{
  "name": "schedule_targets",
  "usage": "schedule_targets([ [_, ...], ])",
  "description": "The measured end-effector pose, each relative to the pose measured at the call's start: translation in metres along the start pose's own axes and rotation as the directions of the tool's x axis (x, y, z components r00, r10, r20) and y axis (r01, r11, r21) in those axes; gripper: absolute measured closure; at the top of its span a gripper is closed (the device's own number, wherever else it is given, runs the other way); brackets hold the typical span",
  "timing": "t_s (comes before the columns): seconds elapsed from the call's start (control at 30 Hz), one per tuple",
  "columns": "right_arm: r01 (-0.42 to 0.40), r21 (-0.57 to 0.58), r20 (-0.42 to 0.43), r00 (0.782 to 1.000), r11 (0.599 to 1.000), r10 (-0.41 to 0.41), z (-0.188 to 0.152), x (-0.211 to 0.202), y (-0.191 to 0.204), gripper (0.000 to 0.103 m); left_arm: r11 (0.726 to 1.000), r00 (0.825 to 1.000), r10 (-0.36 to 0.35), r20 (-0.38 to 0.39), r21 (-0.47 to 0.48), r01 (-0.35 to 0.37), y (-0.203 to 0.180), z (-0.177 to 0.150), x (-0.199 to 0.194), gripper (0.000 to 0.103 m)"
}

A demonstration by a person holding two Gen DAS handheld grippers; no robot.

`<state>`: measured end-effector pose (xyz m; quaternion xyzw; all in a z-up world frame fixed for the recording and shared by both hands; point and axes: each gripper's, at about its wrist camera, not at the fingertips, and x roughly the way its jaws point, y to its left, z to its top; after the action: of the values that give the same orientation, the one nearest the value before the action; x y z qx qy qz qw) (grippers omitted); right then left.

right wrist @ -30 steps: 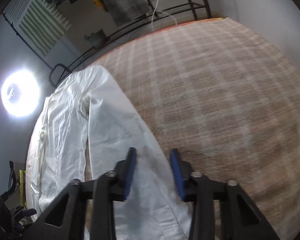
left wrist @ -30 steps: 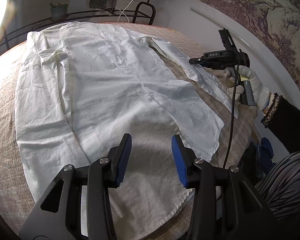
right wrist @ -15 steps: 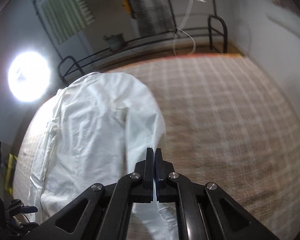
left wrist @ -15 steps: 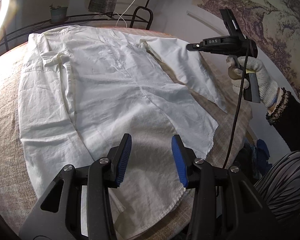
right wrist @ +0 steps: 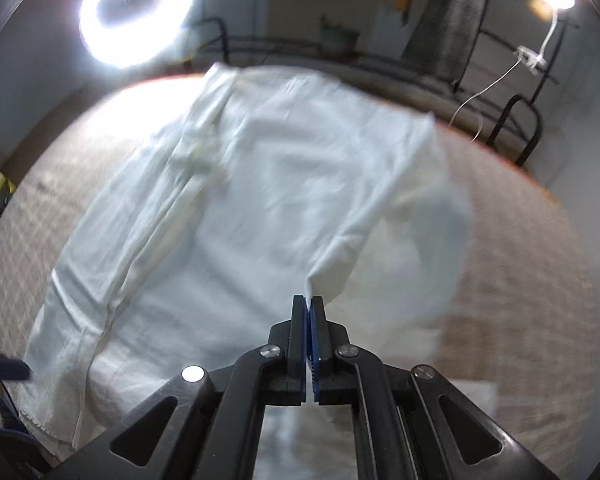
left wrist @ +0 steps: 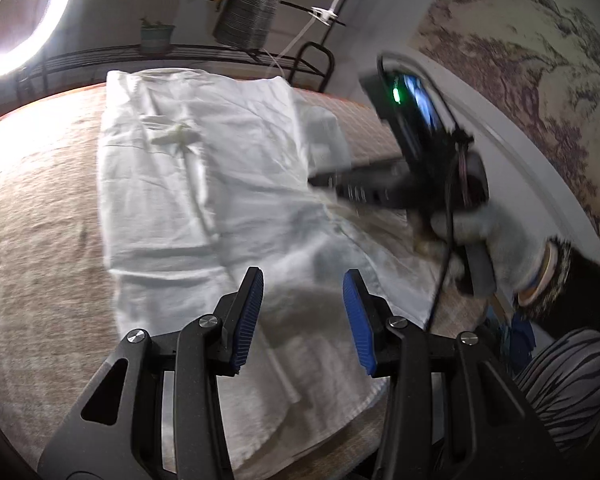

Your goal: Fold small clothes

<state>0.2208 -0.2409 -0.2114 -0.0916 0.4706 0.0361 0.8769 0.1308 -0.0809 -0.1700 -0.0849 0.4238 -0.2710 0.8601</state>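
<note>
A white long-sleeved shirt (left wrist: 204,184) lies spread on the round table (left wrist: 40,220), which has a brown checked cover. My right gripper (right wrist: 308,300) is shut on the end of the shirt's sleeve (right wrist: 380,208) and holds it lifted over the shirt body (right wrist: 220,220). The sleeve drapes back toward the shoulder. In the left wrist view the right gripper (left wrist: 328,182) shows blurred above the shirt's right half, held by a gloved hand (left wrist: 500,232). My left gripper (left wrist: 300,280) hangs open above the shirt's lower part with nothing between its blue pads.
A ring light (left wrist: 16,20) glares at the back left. A black metal rack (left wrist: 312,64) with a cable stands behind the table. The person's striped trousers (left wrist: 568,372) are at the table's near right edge. Bare tablecloth (right wrist: 520,260) lies right of the shirt.
The right gripper shut on the sleeve end, lifted it off the table and carried it left over the shirt body. The left gripper drifted a little and stayed open.
</note>
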Motion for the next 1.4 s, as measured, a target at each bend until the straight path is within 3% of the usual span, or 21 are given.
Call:
schedule_targets([
  [0.1,-0.087,-0.019,-0.020,0.996,0.996,0.087,-0.012,0.004,0.012,0.069,0.999,1.000,0.006,0.009,-0.031,-0.006,0.010,0.000,-0.005,0.061],
  [0.27,-0.217,0.018,0.088,0.973,0.976,0.214,-0.040,-0.042,-0.007,0.064,0.999,1.000,0.011,0.013,-0.054,-0.011,0.018,0.000,-0.009,0.061],
  [0.33,-0.206,0.067,0.138,0.971,0.976,0.195,-0.054,-0.061,-0.028,0.047,0.998,1.000,0.010,0.013,-0.056,-0.009,0.018,-0.001,-0.010,0.061],
  [0.37,-0.185,0.097,0.157,0.973,0.978,0.168,-0.060,-0.067,-0.039,0.045,0.999,1.000,0.010,0.011,-0.053,-0.010,0.018,-0.002,-0.010,0.061],
  [0.5,-0.101,0.277,0.149,0.987,0.956,0.061,-0.089,-0.071,-0.103,0.044,0.998,1.000,0.008,-0.006,-0.055,-0.008,0.017,-0.004,-0.005,0.061],
  [0.7,-0.125,0.465,0.091,0.991,0.876,0.094,-0.117,-0.043,-0.170,0.039,0.998,1.000,0.014,-0.025,-0.058,-0.015,0.014,-0.007,0.003,0.061],
  [0.77,-0.131,0.483,0.072,0.991,0.866,0.110,-0.118,-0.030,-0.175,0.042,0.998,0.999,0.017,-0.027,-0.054,-0.019,0.012,-0.007,0.005,0.061],
  [0.83,-0.155,0.479,0.073,0.988,0.864,0.136,-0.120,-0.021,-0.174,0.069,0.998,0.999,0.018,-0.030,-0.055,-0.020,0.011,-0.008,0.007,0.061],
  [0.87,-0.170,0.465,0.079,0.985,0.869,0.151,-0.120,-0.019,-0.173,0.074,0.998,0.999,0.019,-0.034,-0.061,-0.021,0.012,-0.008,0.009,0.061],
  [0.93,-0.156,0.430,0.086,0.988,0.889,0.132,-0.120,-0.020,-0.169,0.098,0.997,0.999,0.014,-0.042,-0.077,-0.017,0.014,-0.009,0.012,0.061],
  [1.1,-0.186,0.336,0.196,0.973,0.923,0.124,-0.116,-0.056,-0.150,0.102,0.985,0.998,-0.025,-0.054,-0.169,0.016,0.022,-0.006,0.021,0.061],
  [1.2,-0.201,0.211,0.272,0.952,0.956,0.140,-0.115,-0.092,-0.126,0.102,0.971,0.997,-0.058,-0.053,-0.236,0.044,0.025,-0.003,0.027,0.061],
  [1.3,-0.248,0.040,0.299,0.927,0.968,0.226,-0.116,-0.121,-0.092,0.102,0.954,0.994,-0.103,-0.043,-0.286,0.087,0.023,-0.002,0.033,0.061],
  [1.4,-0.336,-0.128,0.241,0.902,0.933,0.357,-0.121,-0.133,-0.056,0.101,0.938,0.988,-0.147,-0.046,-0.325,0.124,0.019,-0.003,0.043,0.061],
])
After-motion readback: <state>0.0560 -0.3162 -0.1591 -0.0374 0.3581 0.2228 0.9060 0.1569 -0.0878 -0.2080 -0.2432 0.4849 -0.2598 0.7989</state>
